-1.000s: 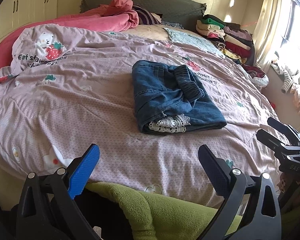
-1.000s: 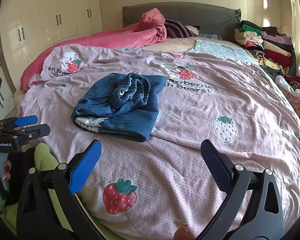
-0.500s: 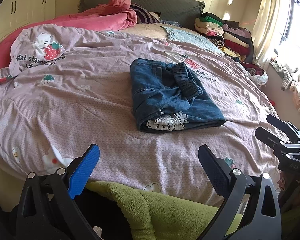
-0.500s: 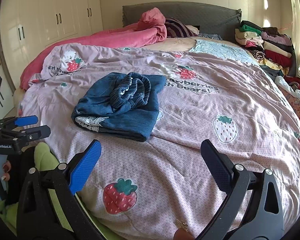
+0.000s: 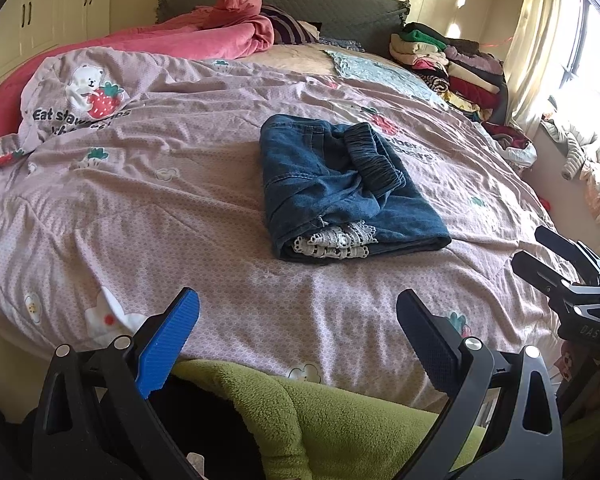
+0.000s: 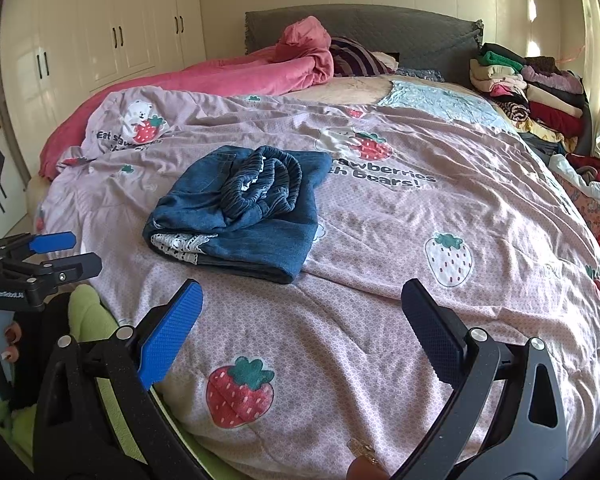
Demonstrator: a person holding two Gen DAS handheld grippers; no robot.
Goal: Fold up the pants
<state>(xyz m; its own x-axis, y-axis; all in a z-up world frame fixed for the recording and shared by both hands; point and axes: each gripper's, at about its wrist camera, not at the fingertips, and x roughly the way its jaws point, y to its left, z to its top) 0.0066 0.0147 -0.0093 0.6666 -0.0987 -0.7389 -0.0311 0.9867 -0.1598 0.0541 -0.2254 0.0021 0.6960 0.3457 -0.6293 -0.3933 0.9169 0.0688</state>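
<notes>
The blue denim pants (image 5: pixel 340 188) lie folded in a compact bundle on the pink strawberry-print quilt (image 5: pixel 140 200), elastic waistband on top and white lace hem at the near edge. They also show in the right wrist view (image 6: pixel 252 208). My left gripper (image 5: pixel 298 320) is open and empty, held back at the near edge of the bed, well short of the pants. My right gripper (image 6: pixel 300 312) is open and empty, above the quilt (image 6: pixel 380 320) near the pants. Each gripper shows at the edge of the other's view.
A rumpled pink blanket (image 5: pixel 204 36) and a grey headboard (image 5: pixel 320 0) are at the far end. A stack of folded clothes (image 5: pixel 452 68) sits at the far right. White wardrobes (image 6: pixel 100 40) stand left. A green fleece garment (image 5: pixel 320 420) is below my grippers.
The left wrist view has shifted slightly, so the pants sit a little lower and left in it. Both grippers stay open and the pants have not moved.
</notes>
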